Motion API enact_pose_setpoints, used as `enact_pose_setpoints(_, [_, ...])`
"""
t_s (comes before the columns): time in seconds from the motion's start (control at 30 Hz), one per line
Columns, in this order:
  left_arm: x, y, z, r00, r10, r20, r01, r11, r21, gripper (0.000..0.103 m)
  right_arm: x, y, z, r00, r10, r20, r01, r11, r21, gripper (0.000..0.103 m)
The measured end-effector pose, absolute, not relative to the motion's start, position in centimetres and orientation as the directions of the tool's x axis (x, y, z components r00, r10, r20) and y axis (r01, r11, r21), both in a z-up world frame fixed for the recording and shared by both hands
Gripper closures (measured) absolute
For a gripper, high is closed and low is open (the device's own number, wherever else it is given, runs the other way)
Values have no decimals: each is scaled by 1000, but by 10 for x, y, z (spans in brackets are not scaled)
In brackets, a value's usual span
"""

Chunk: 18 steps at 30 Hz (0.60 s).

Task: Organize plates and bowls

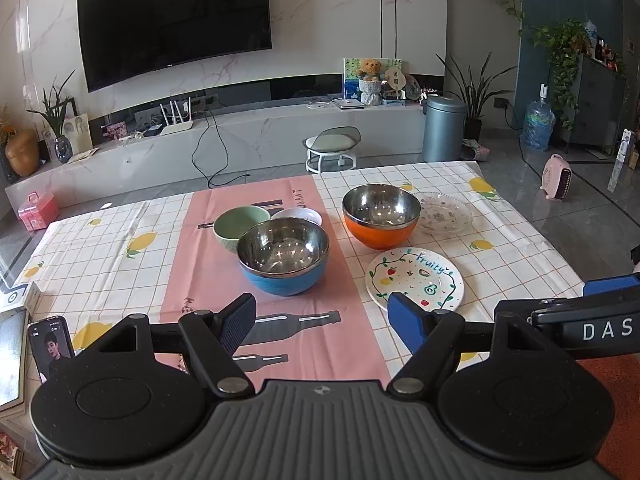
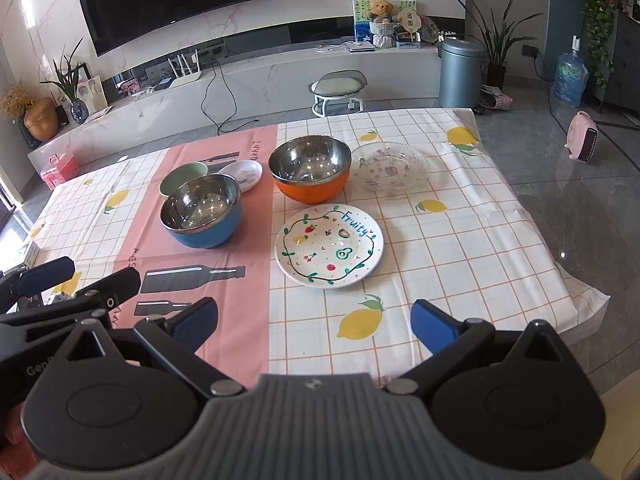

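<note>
On the table stand a blue steel bowl (image 1: 283, 258) (image 2: 202, 211), an orange steel bowl (image 1: 380, 214) (image 2: 309, 168), a green bowl (image 1: 240, 222) (image 2: 182, 178), a small white dish (image 1: 298, 215) (image 2: 242, 174), a clear glass plate (image 1: 444, 212) (image 2: 390, 167) and a white "Fruity" plate (image 1: 416, 278) (image 2: 329, 246). My left gripper (image 1: 322, 322) is open and empty, hovering near the table's front edge before the blue bowl. My right gripper (image 2: 314, 326) is open and empty, in front of the Fruity plate. Each gripper shows at the edge of the other's view.
A lemon-print cloth (image 2: 460, 240) with a pink runner (image 2: 224, 280) covers the table. A phone (image 1: 50, 346) lies at the left front edge. Beyond the table are a stool (image 1: 332, 148), a bin (image 1: 442, 128) and a TV wall.
</note>
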State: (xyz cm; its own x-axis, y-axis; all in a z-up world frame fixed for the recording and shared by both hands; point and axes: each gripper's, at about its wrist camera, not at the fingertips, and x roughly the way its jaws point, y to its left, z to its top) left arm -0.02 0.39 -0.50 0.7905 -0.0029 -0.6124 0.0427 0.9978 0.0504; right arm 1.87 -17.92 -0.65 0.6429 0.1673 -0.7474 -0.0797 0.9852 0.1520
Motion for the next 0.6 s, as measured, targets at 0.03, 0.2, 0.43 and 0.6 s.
enact_pose_setpoints(0.03, [0,4,-5,790,-3,-614,42,998,48,15,19,-179,-7,643,167,-748,-80,985,151,3])
enact_pose_setpoints(0.2, [0,5,-5,788,-3,-616,39,998,46,15,18,-178,-8,641,166,-750,-80,986,150,3])
enact_pose_setpoints(0.43, [0,6,-6,787,-1,-618,37,998,45,15,17,-175,-9,638,166,-752,-89,986,143,3])
enact_pose_setpoints(0.6, [-1,6,-7,784,1,-620,37,998,49,15,18,-175,-9,637,167,-752,-89,986,143,3])
